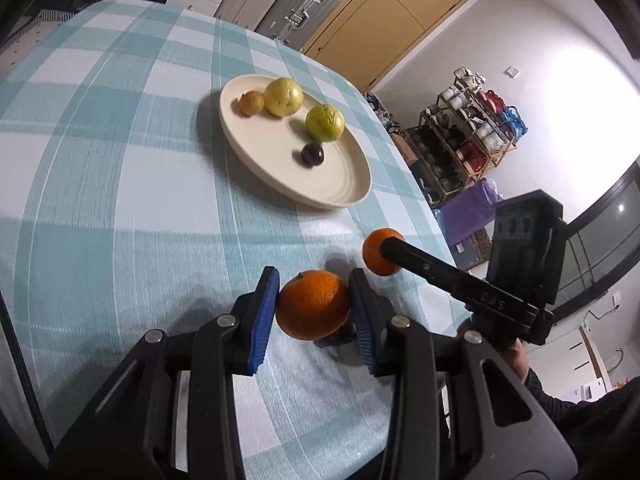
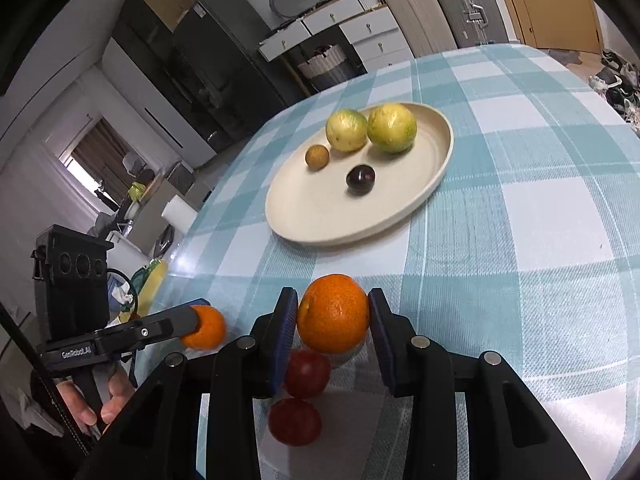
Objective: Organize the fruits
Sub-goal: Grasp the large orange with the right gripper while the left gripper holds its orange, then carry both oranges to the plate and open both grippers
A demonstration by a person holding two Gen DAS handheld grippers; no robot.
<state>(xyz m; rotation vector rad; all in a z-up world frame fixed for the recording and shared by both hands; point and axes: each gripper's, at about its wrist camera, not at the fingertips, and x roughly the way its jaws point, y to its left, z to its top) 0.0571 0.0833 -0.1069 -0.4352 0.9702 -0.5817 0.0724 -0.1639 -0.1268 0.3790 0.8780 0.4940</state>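
My left gripper [image 1: 314, 314] is shut on an orange [image 1: 313, 310], held just above the checked tablecloth. My right gripper [image 2: 333, 330] is shut on a second orange [image 2: 333, 313]. Each gripper shows in the other's view with its orange: the right one [image 1: 382, 252] and the left one [image 2: 204, 326]. Two red fruits [image 2: 306, 372] [image 2: 295, 421] lie on the cloth under my right gripper. A cream plate [image 1: 340, 196] [image 2: 304, 224] further out holds two yellow-green fruits [image 1: 284, 96] [image 1: 325, 122], a small brown fruit [image 1: 252, 103] and a dark plum [image 1: 312, 154].
The table's edge [image 1: 424, 200] runs close to the right of the plate in the left wrist view. Beyond it stand a shoe rack [image 1: 468, 128], suitcases [image 1: 304, 4] and a wooden door [image 1: 400, 16]. Drawers [image 2: 360, 28] and a dark fridge [image 2: 224, 80] stand behind the table.
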